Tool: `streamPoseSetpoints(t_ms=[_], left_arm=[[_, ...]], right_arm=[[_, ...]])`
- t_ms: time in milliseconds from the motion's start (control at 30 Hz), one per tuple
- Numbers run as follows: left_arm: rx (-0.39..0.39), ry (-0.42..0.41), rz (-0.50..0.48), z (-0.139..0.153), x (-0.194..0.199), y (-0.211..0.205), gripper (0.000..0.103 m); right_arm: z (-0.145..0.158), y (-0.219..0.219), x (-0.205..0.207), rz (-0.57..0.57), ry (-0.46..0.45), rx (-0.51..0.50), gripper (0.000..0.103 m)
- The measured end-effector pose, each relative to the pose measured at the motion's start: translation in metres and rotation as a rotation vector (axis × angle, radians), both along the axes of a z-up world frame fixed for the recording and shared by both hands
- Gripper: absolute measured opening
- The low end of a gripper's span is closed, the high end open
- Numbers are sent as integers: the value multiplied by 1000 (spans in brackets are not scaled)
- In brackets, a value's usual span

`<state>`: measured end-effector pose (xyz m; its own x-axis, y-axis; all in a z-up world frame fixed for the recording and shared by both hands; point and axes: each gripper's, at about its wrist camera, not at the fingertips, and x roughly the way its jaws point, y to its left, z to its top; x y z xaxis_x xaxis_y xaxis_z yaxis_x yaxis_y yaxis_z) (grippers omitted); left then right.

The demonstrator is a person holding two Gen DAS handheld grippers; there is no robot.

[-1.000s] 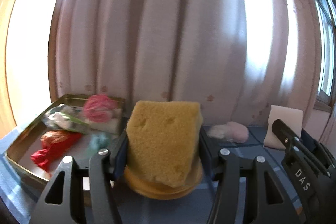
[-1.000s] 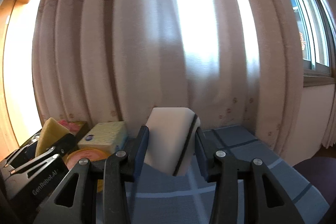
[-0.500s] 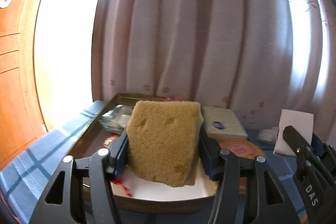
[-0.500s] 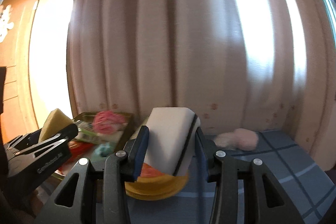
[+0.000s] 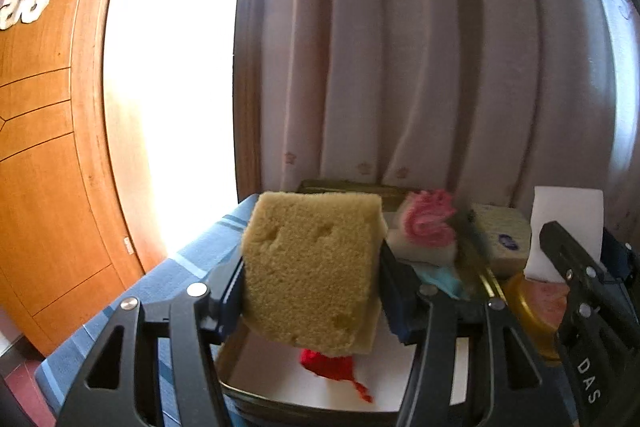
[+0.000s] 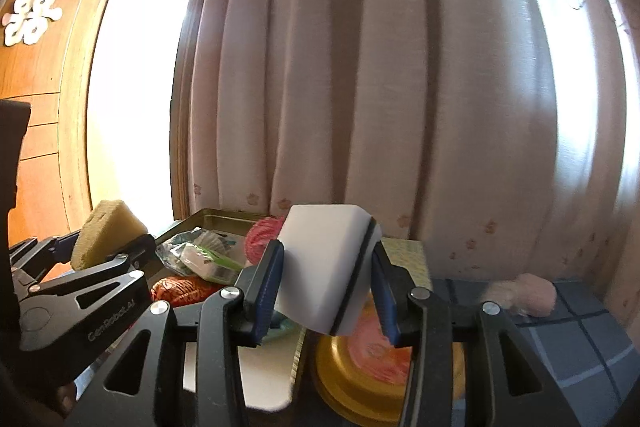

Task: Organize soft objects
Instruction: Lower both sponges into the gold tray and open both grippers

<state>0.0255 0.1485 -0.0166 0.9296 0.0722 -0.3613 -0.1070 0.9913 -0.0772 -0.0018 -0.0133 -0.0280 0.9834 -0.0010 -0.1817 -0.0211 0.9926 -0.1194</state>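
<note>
"DAS" on right tool (image 5: 588, 311); "GenRobot.AI" on left tool (image 6: 108, 323)

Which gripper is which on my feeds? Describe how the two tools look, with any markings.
Both are matte black, angular two-finger tools with triangular cut-outs, silver pivot screws and dark blue pads. The left gripper shows white "GenRobot.AI" lettering on its side in the right wrist view. The right gripper carries white "DAS" lettering, seen in the left wrist view. No cables or sleeves show.

Tray (image 5: 240, 393) left of round tin (image 6: 340, 387); curtain (image 6: 360, 87) behind; plush (image 6: 528, 293) right, on tablecloth (image 6: 592, 339).
</note>
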Motion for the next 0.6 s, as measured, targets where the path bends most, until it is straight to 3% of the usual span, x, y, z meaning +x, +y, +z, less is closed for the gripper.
streamPoseSetpoints(t_ms=[367, 600], left_arm=[[19, 71, 33, -8, 24, 10, 57], [23, 114, 34, -11, 29, 11, 57]], right_arm=[[-4, 18, 36, 34, 70, -30, 46], [-5, 23, 34, 98, 77, -51, 53]])
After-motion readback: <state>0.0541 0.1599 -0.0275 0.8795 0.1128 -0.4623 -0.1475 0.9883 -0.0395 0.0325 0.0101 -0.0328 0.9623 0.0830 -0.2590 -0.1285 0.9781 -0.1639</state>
